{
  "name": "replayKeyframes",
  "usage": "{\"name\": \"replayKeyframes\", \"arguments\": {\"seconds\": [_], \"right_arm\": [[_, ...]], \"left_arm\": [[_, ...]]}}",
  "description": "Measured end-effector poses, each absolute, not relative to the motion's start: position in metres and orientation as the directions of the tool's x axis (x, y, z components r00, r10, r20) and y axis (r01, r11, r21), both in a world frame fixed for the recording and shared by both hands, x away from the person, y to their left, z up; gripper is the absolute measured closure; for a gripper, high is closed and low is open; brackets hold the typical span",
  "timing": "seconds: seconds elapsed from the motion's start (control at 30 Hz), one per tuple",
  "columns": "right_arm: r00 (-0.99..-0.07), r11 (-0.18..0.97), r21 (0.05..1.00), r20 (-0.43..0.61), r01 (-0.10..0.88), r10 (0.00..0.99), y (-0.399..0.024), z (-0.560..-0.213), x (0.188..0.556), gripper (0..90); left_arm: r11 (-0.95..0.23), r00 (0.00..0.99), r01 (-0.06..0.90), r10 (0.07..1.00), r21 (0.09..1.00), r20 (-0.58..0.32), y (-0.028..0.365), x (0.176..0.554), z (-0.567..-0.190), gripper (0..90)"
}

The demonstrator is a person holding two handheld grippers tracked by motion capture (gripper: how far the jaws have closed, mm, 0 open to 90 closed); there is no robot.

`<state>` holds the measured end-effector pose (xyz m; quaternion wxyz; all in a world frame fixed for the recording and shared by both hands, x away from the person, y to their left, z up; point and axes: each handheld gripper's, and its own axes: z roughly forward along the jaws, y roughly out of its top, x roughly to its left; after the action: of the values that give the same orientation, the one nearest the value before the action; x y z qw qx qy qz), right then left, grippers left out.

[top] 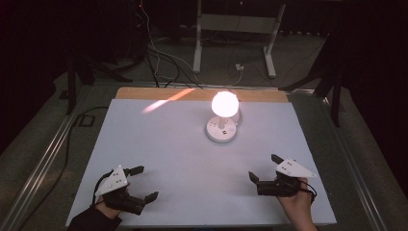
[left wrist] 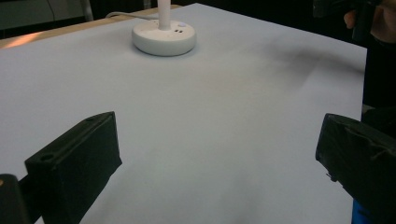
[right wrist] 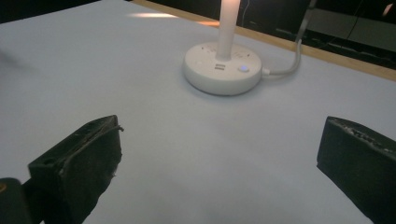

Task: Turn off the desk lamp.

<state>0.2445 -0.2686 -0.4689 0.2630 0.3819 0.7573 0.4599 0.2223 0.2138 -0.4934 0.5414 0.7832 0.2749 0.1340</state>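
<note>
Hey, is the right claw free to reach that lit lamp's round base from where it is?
Probably yes. The right claw is open and pointed toward the lamp base, with only bare white table cover between them.

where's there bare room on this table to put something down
Nearly everywhere. The widest bare patch is the white sheet between the left gripper and right gripper, running up to the lamp. The sheet's left half beside the lamp is bare too. The only crowded spot is the far middle, around the lamp's base and its cord.
</note>
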Motion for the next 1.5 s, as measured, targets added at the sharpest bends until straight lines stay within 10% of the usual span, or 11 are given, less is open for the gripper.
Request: {"name": "replayKeyframes", "arguments": {"seconds": [1.5], "right_arm": [[-0.645, 0.286, 0.911, -0.030, 0.296, 0.764, -0.198, -0.445, 0.318, 0.0]], "left_arm": [[-0.264, 0.827, 0.279, 0.555, 0.923, -0.092, 0.212, 0.220, -0.492, 0.5]]}}
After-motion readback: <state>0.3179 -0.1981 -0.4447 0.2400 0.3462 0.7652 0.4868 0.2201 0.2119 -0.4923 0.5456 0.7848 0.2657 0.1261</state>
